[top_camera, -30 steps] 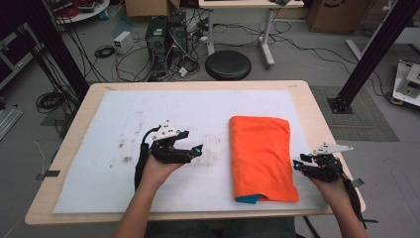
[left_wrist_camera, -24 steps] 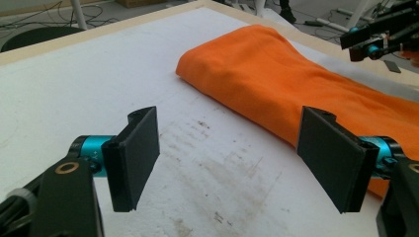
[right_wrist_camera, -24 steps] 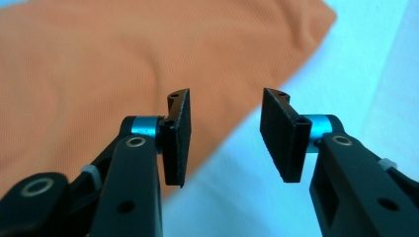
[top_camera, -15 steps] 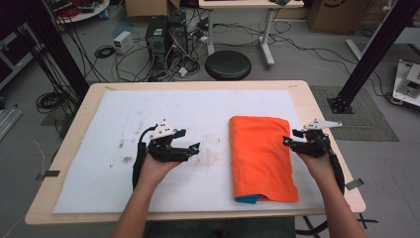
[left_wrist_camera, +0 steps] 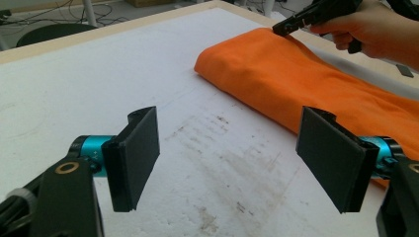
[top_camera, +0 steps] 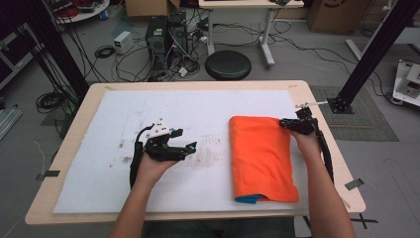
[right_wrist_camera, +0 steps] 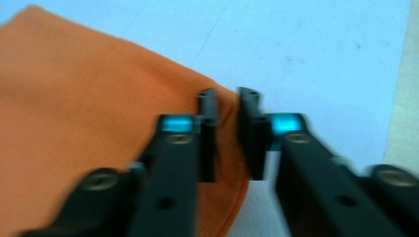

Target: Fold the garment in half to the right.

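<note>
Two grippers work near the folded orange cloth (top_camera: pixel 262 157) on the white sheet (top_camera: pixel 148 106). The right gripper (top_camera: pixel 286 124), whose jaws have just been closing, pinches the cloth's far right corner. The left gripper (top_camera: pixel 190 147) rests well left of the cloth, jaws spread wide.

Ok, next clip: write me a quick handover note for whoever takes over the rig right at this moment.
Left gripper: open, holding nothing, over the bare white mat, left of the cloth.
Right gripper: jaws have just been closing on the far right corner of the folded orange cloth, with fabric between them.
Cloth: folded flat on the right side of the mat, a blue bit peeking out at its near edge.
Done: corner taken, it seems.
Left: whatever comes next with the cloth, likely unfolding or refolding; the left gripper has not touched it yet.
</note>
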Demonstrator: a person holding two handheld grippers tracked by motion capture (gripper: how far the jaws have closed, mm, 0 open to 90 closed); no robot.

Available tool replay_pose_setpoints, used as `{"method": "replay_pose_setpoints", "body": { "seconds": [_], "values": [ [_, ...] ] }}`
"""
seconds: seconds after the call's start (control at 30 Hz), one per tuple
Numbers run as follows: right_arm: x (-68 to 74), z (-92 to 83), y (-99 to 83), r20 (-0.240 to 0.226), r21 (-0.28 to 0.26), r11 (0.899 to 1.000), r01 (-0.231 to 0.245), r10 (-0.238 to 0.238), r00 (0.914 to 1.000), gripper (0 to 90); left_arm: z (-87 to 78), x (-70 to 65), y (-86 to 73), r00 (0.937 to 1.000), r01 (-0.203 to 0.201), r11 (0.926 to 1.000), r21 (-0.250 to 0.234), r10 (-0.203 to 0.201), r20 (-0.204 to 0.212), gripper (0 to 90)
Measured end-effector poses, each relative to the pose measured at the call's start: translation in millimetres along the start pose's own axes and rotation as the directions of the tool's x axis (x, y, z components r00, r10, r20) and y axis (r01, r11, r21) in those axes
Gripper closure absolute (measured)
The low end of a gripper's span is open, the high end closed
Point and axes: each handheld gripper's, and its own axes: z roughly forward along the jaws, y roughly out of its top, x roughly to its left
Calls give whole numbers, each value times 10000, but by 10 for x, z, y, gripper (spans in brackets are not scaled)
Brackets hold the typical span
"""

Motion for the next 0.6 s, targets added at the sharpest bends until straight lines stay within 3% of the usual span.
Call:
{"method": "replay_pose_setpoints", "body": {
  "seconds": [0.17,0.27,0.37,0.5,0.6],
  "values": [
    [50,-86,100,957,-113,9966,822,-808,9921,880,-3,19,-14,10000,28,10000,50,-28,-46,248],
    [75,-98,153,1215,-59,9940,1093,-1077,9867,861,-11,8,-12,10000,36,10000,20,-36,-39,248],
    [85,-108,138,1324,-22,9960,895,-884,9872,674,-34,11,-2,9999,-31,10000,-37,31,-111,247],
    [128,-261,100,1047,-615,9945,850,-782,9914,539,-60,48,3,9995,-1,10000,-48,-1,-302,247],
    [229,-426,65,870,-1169,9873,1073,-974,9914,493,-104,94,13,9975,-179,9998,17,180,-681,247]
  ]
}}
